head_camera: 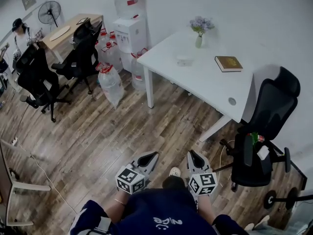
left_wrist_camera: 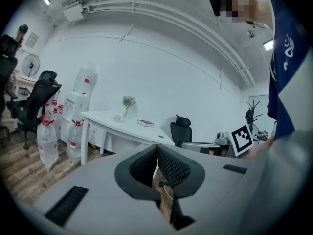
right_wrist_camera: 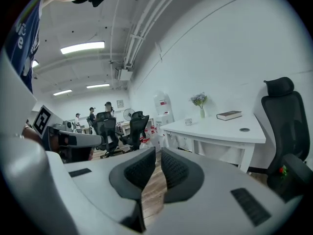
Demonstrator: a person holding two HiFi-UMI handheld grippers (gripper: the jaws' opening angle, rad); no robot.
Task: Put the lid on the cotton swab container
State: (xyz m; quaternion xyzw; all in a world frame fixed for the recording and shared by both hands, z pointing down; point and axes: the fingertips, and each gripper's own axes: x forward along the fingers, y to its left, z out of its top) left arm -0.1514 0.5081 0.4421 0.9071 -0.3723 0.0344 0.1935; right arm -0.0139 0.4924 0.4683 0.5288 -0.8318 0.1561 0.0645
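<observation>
A: Grippers?
B: Both low at the bottom centre of the head view, just ahead of the holder's torso [head_camera: 161,214], over the wood floor [head_camera: 98,131]. On the left gripper [head_camera: 154,155] the jaws are closed, with the pads meeting at the tips and nothing held. On the right gripper [head_camera: 192,153] the jaws are all but together, leaving a thin slit with nothing in it.
A: Container?
B: The container [head_camera: 185,59] is small and clear. It sits on the white table [head_camera: 205,84], upper right of centre, well apart from both grippers. It is too small to tell whether it is capped.
A: Around it?
B: A vase [head_camera: 199,40] of flowers stands just behind it, toward the wall. A book [head_camera: 228,63] lies flat to its right, not touching it.
A: In the way?
B: Floor lies between the grippers and the table. A black chair [head_camera: 266,126] stands at lower right, beside the table's near end. Water bottles [head_camera: 110,82] are on the floor at the table's left end, next to a dispenser [head_camera: 129,31]. In the upper left are office chairs [head_camera: 78,53], a wooden desk [head_camera: 66,31], a fan [head_camera: 50,12] and a second person [head_camera: 20,33].
</observation>
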